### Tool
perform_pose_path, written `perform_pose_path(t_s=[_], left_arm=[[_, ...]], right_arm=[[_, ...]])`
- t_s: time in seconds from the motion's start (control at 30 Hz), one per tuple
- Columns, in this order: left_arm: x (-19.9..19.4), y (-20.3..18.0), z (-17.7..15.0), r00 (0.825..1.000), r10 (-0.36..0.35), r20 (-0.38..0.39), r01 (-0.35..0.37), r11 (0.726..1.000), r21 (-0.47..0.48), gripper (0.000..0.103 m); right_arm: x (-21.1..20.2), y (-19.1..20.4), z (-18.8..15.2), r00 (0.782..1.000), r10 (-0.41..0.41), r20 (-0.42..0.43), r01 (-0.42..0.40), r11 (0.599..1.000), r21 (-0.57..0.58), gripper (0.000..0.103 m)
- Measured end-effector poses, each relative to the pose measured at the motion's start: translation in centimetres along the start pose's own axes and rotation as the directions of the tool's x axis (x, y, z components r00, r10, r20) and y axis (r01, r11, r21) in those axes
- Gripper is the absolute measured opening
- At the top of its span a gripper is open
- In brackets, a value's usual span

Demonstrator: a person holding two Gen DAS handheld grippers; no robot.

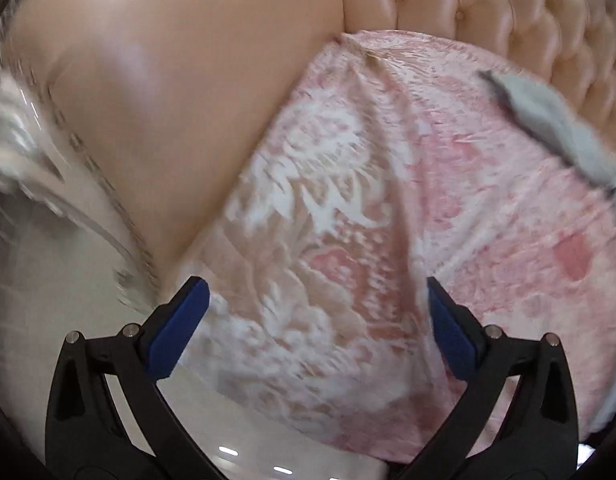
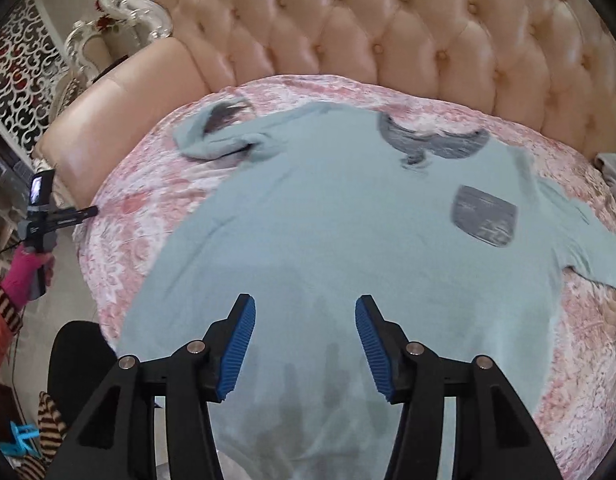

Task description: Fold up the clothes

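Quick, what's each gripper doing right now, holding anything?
Left gripper: open, holding nothing.
Right gripper: open above the shirt, holding nothing.

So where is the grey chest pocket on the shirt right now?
In the right wrist view the grey chest pocket sits right of centre on the light blue shirt, just below the grey collar, near the tufted headboard.

Both views are bright and evenly lit with soft daylight-like light. The left wrist view is smeared by motion blur, worst on the pink floral bedspread [image 1: 347, 208] and at the left edge; glare streaks the glossy peach leather cushion [image 1: 140, 60]. The right wrist view is sharper, with faint finger shadows on the pale blue shirt [image 2: 327, 240] at lower centre. Fisheye bending and black corners frame both.
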State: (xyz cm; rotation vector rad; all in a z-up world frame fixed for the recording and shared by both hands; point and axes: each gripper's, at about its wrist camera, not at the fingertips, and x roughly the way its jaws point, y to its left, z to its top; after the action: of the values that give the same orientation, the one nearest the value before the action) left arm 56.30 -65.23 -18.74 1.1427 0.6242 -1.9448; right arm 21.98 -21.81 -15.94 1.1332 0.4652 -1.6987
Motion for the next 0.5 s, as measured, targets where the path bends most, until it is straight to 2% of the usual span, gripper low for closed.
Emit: perform_pose_path(t_s=[0.03,0.13,0.17,0.23,0.3,0.33,0.4,0.5], left_arm=[[-0.6,0.1,-0.1,0.999,-0.028,0.014,0.029,0.999,-0.014,0.103],[-2.9,0.2,-0.6,0.994,-0.019,0.111,0.022,0.999,-0.026,0.103],[-2.4,0.6,-0.8,0.996,0.001,0.087,0.003,0.999,-0.044,0.103],[-0.5,1.7,-1.5,0.999,0.045,0.023,-0.044,0.997,-0.068,0.103],[0.2,2.5,-2.4,0.998,0.051,0.023,-0.049,0.996,-0.068,0.103],[0.5,2.9,-2.8,0.998,0.054,0.020,-0.052,0.996,-0.076,0.103],[0.6,3.7,-2.8,0.996,0.084,0.012,-0.082,0.990,-0.111,0.103],[-0.3,3.0,-2.3,0.980,0.198,0.002,-0.197,0.977,-0.077,0.103]], right_arm=[[-0.3,-0.7,-0.3,1.000,-0.012,0.001,0.012,1.000,0.008,0.054],[-0.9,-4.3,-1.9,0.996,-0.086,-0.012,0.086,0.993,0.075,0.056],[-1.0,-5.8,-2.6,0.993,-0.115,-0.021,0.117,0.987,0.107,0.056],[-1.1,-9.0,-4.6,0.992,-0.123,-0.040,0.129,0.973,0.193,0.056],[-1.2,-12.3,-6.6,0.991,-0.122,-0.059,0.134,0.950,0.281,0.056],[-1.9,-13.1,-7.5,0.995,-0.100,-0.021,0.102,0.951,0.291,0.056],[-2.7,-13.9,-8.4,0.994,-0.107,-0.018,0.108,0.956,0.272,0.055],[-3.7,-15.0,-9.1,0.996,-0.087,-0.020,0.090,0.952,0.294,0.055]])
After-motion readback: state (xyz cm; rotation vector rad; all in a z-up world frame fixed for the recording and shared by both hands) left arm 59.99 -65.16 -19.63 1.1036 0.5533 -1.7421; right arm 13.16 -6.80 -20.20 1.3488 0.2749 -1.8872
